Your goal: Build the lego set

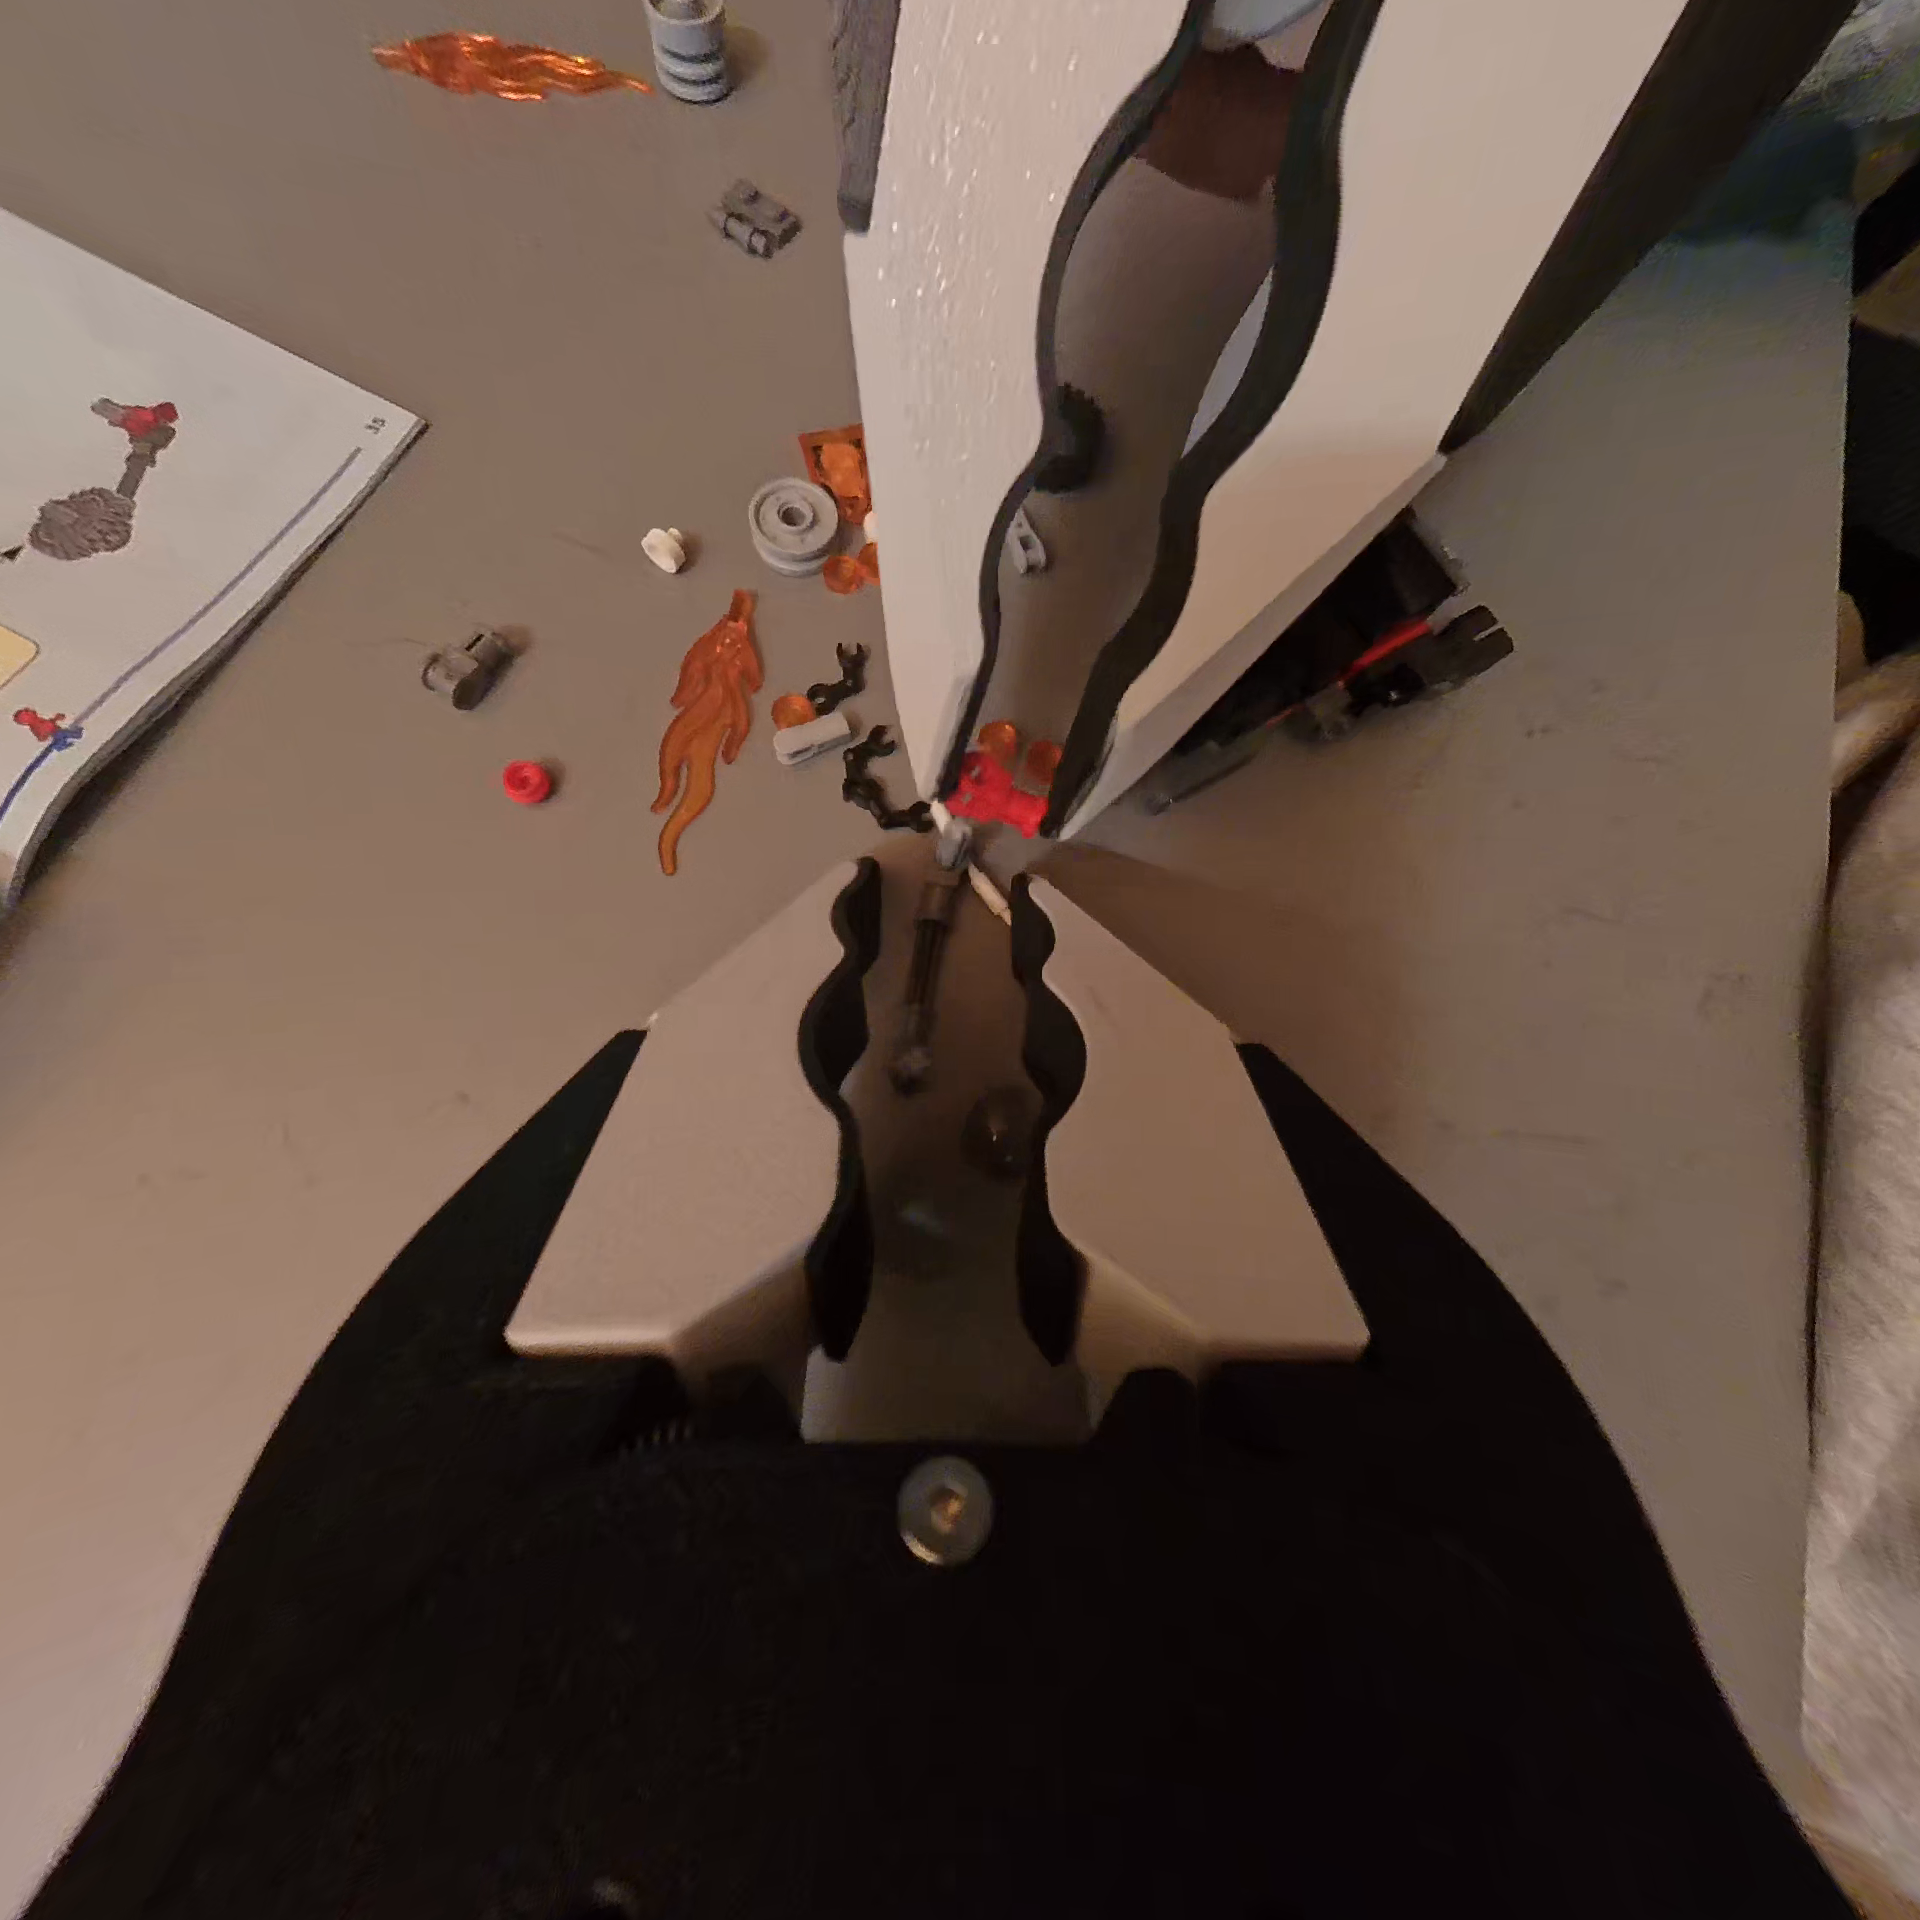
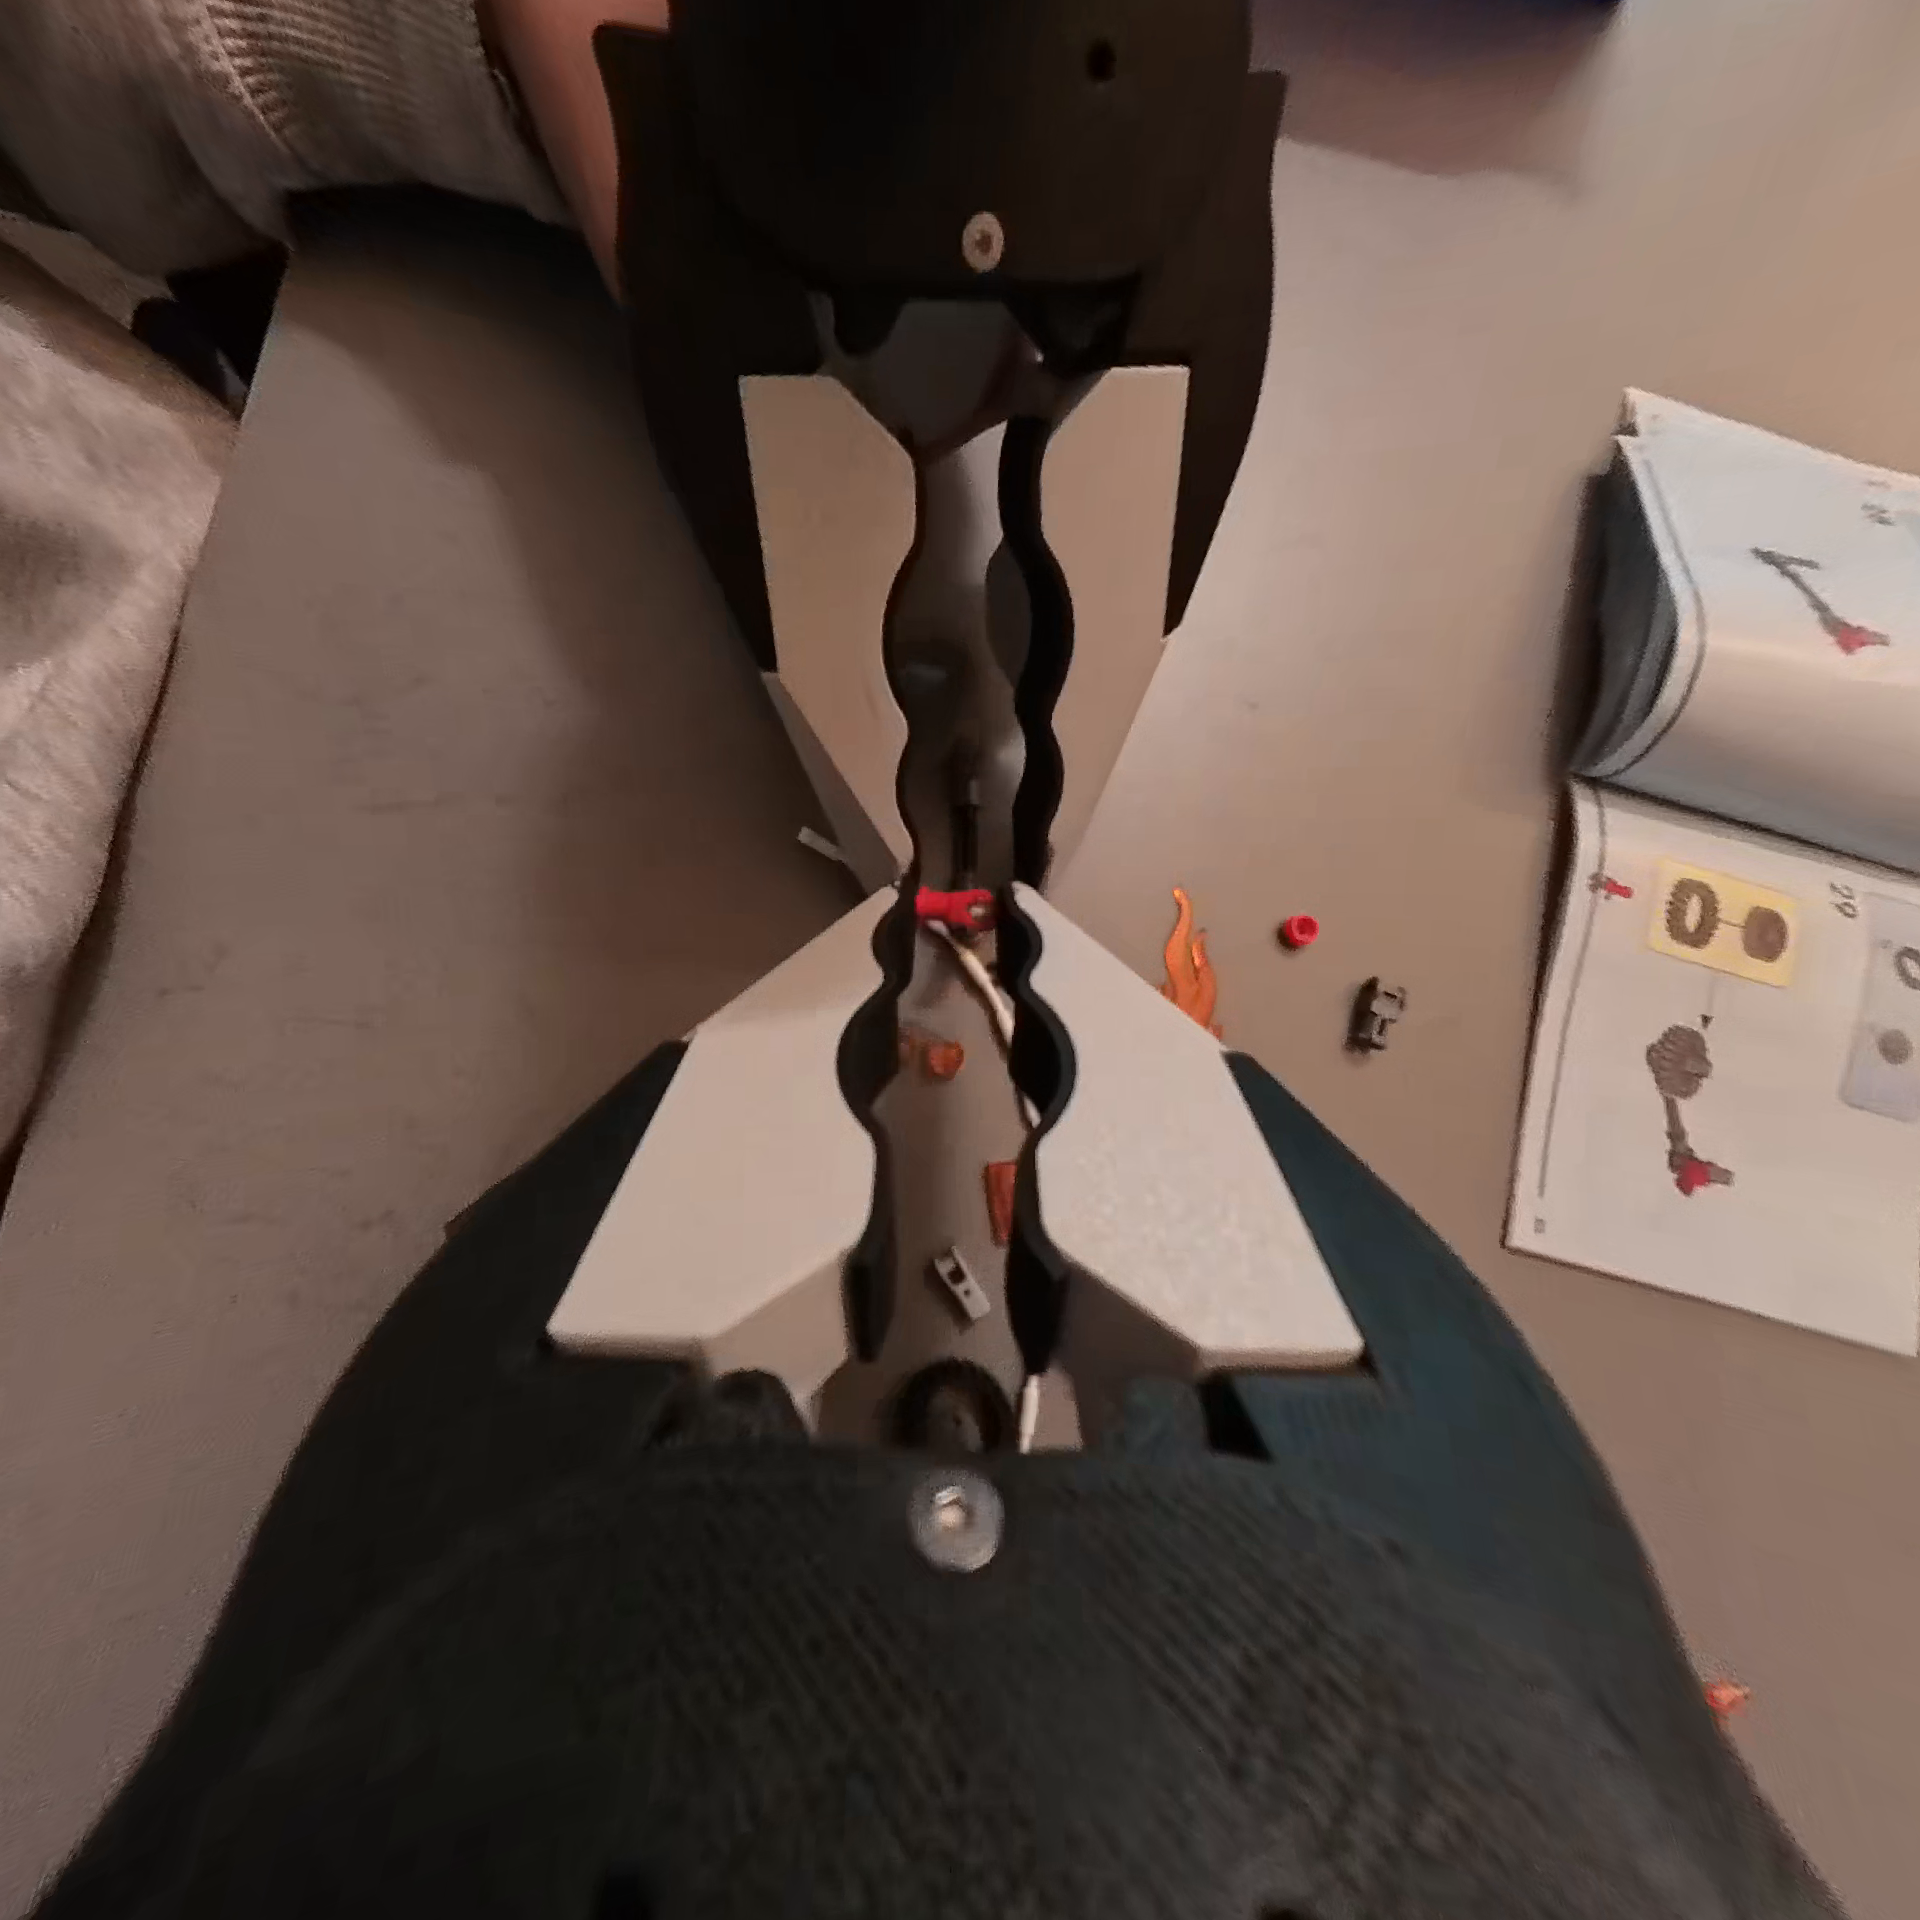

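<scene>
My right gripper (image 2: pixel 953 909) is shut on a small red connector (image 2: pixel 951 904). In the left wrist view it comes in from the top (image 1: pixel 997 821), holding the red connector (image 1: pixel 992 795). A thin dark axle (image 1: pixel 925 956) with a grey-tan joint runs from the red piece back between the fingers of my left gripper (image 1: pixel 943 878). Those fingers stand narrowly apart on either side of the axle, with a gap showing on both sides. The two grippers meet tip to tip; the left one (image 2: pixel 971 868) also shows in the right wrist view. A white string (image 2: pixel 997 997) trails between the right fingers.
On the grey table (image 1: pixel 260 1039) lie an open instruction booklet (image 1: pixel 156 499), orange flame pieces (image 1: pixel 712 717), a grey wheel (image 1: pixel 795 520), a red stud (image 1: pixel 528 781), a black chain (image 1: pixel 868 769) and a dark connector (image 1: pixel 468 665). Cloth (image 1: pixel 1870 1039) borders the right edge. The grippers are tip to tip, or close to it. The left tips stand about 7 cm off the red stud (image 1: pixel 528 781). Seen from the right wrist view (image 2: pixel 1301 928) as well.
</scene>
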The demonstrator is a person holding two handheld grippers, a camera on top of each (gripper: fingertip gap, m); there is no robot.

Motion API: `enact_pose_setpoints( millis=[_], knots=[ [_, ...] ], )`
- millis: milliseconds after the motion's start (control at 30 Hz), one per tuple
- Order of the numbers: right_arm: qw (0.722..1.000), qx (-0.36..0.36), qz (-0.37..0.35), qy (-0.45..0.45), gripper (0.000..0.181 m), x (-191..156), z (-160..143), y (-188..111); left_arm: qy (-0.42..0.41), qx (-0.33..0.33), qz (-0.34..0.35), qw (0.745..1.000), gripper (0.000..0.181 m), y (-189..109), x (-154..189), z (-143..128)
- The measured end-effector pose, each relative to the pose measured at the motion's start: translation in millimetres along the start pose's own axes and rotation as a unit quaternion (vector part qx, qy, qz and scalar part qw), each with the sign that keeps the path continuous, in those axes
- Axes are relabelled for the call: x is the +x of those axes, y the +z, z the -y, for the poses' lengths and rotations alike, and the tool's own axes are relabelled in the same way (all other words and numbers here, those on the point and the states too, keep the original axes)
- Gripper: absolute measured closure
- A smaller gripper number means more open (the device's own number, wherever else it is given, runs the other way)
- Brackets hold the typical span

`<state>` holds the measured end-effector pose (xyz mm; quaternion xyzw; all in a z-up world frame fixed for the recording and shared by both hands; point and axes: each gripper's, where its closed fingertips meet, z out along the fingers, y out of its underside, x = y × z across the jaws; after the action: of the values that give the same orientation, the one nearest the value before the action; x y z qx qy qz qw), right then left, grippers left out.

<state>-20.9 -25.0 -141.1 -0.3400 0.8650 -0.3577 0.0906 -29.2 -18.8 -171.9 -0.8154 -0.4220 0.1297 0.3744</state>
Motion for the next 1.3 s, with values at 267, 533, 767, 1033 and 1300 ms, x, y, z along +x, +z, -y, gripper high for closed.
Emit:
enact_pose_setpoints(
  millis=[267,533,767,1033,1300],
  knots=[
    [0.999,-0.032,0.035,0.000,0.168,0.1,-1.0,2.7,-0.025,0.017,-0.027,0.999,0.158,-8.8,1.2,-1.0],
    [0.997,-0.032,0.069,0.016,0.168,2.0,-2.5,4.9,-0.026,-0.001,-0.025,0.999,0.164,-6.4,0.9,-6.3],
    [0.995,-0.031,0.092,0.028,0.168,0.3,-3.2,4.4,-0.029,-0.002,-0.029,0.999,0.176,-6.2,1.4,-6.7],
    [0.993,-0.047,0.103,0.021,0.168,-3.0,-4.2,3.8,-0.030,-0.002,-0.027,0.999,0.176,-6.2,1.0,-6.8],
    [0.989,-0.069,0.134,0.007,0.168,-4.9,-5.1,4.4,-0.028,-0.002,-0.026,0.999,0.177,-6.1,1.1,-6.7]
  ],
)
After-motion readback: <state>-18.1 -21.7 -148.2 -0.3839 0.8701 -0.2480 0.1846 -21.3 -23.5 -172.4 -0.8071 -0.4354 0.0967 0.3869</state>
